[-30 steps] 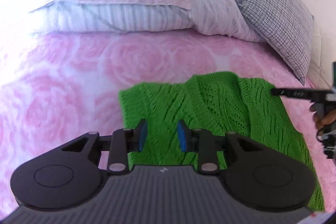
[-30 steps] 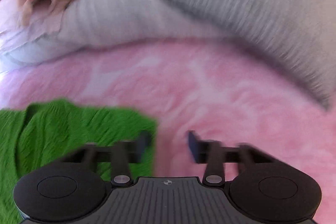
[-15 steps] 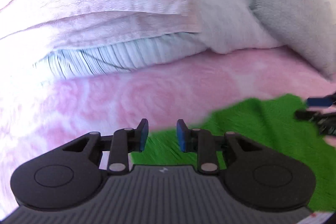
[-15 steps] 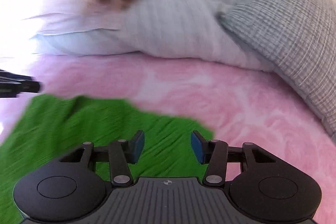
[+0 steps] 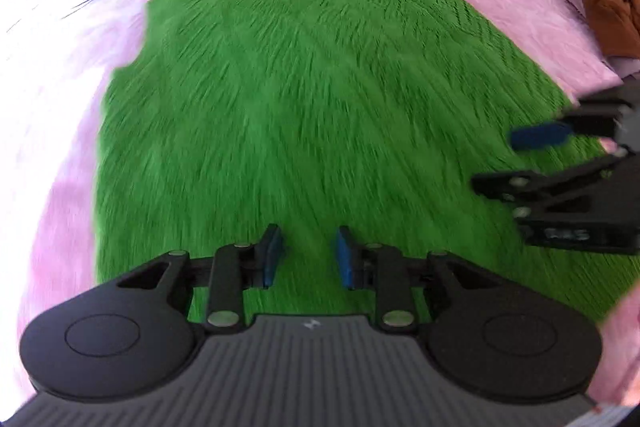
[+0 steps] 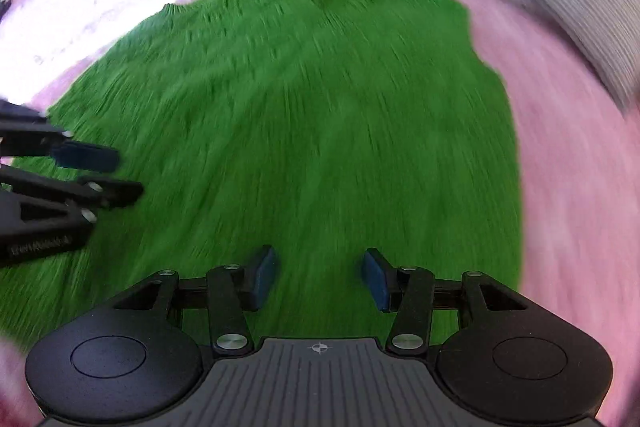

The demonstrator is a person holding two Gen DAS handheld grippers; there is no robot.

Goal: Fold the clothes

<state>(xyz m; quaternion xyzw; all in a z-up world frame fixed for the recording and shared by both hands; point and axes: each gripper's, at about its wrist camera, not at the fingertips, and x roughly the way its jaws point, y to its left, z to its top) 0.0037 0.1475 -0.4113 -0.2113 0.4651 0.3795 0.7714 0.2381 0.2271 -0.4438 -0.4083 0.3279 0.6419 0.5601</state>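
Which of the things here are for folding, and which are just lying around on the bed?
For the folding:
- green sweater, spread flat
- left gripper, open, empty
- right gripper, open, empty

Just lying about:
- pink bedspread under the sweater
- pillows at the far end
- brown cloth at the bed's edge

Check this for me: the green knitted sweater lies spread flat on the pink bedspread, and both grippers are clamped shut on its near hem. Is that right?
Not quite. The green sweater does lie flat on the pink bedspread, but neither gripper grips it. In its own wrist view, the left gripper shows open jaws with nothing between the pads, and so does the right gripper.
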